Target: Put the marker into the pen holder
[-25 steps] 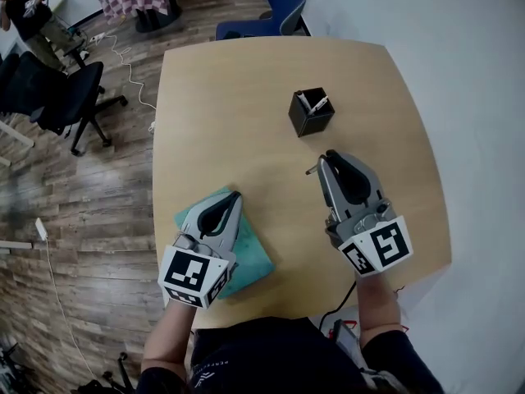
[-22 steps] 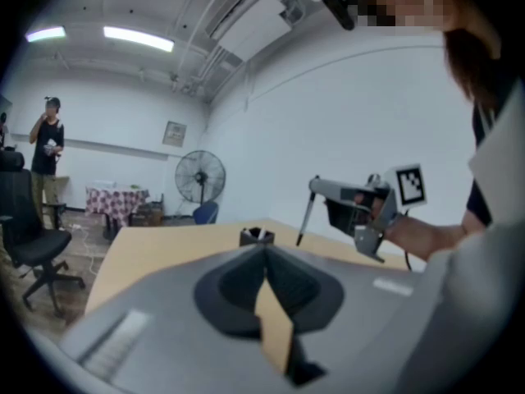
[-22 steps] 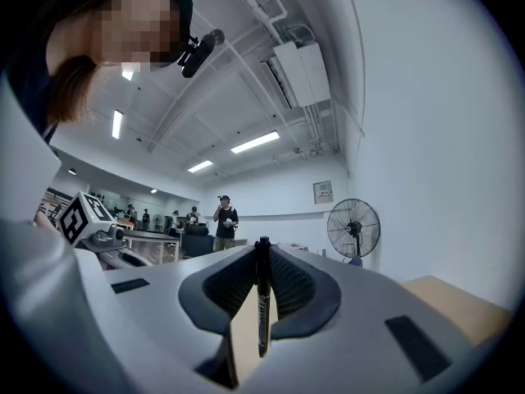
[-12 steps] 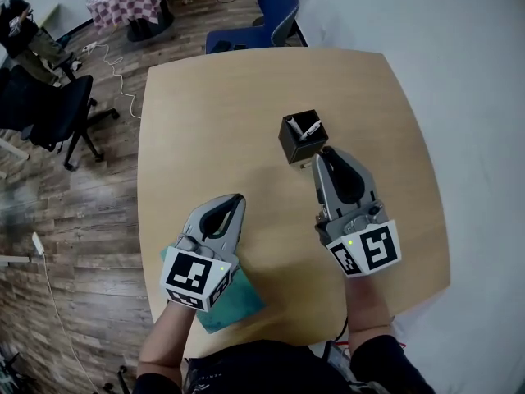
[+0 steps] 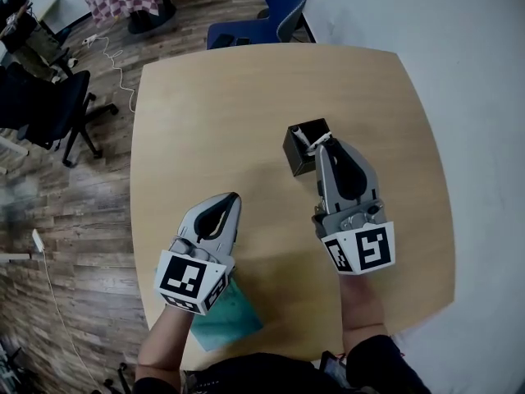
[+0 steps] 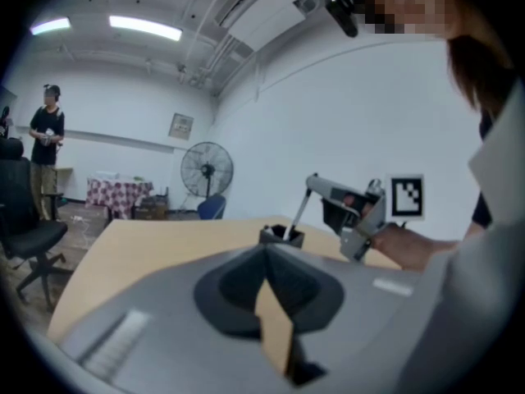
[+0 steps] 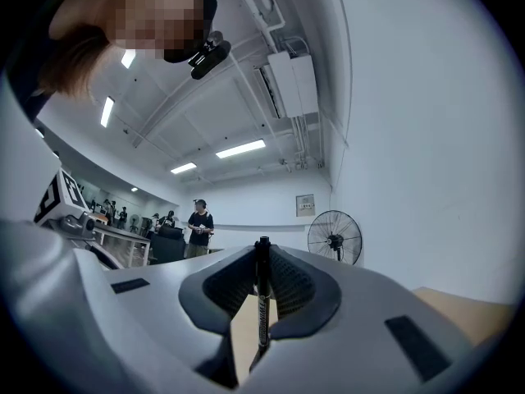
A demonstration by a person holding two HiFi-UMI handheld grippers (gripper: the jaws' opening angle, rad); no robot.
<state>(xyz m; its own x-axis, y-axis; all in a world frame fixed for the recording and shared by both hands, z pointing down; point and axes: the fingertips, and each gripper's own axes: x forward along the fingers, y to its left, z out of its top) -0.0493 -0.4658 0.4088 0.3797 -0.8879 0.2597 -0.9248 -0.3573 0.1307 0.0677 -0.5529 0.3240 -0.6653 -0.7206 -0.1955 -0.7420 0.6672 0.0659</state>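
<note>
A black square pen holder point(image 5: 295, 158) stands on the round wooden table point(image 5: 205, 121), right of its middle, with white-capped pens inside. My right gripper point(image 5: 323, 146) hovers just above the holder's near right corner, shut on a thin black marker point(image 7: 262, 302) that stands upright between its jaws. In the left gripper view the marker point(image 6: 299, 212) slants down from the right gripper point(image 6: 313, 180), and its lower end is at the mouth of the pen holder point(image 6: 281, 236). My left gripper point(image 5: 233, 197) is shut and holds nothing, low over the table's left front.
A teal cloth point(image 5: 228, 322) lies at the table's near edge behind the left gripper. Black office chairs point(image 5: 49, 105) and a blue chair point(image 5: 262, 19) stand on the wood floor beyond the table. A person point(image 6: 45, 150) and a fan point(image 6: 207, 169) are far back.
The right gripper has carried the marker forward from the table's middle to just over the pen holder. The left gripper has come forward off the teal cloth.
</note>
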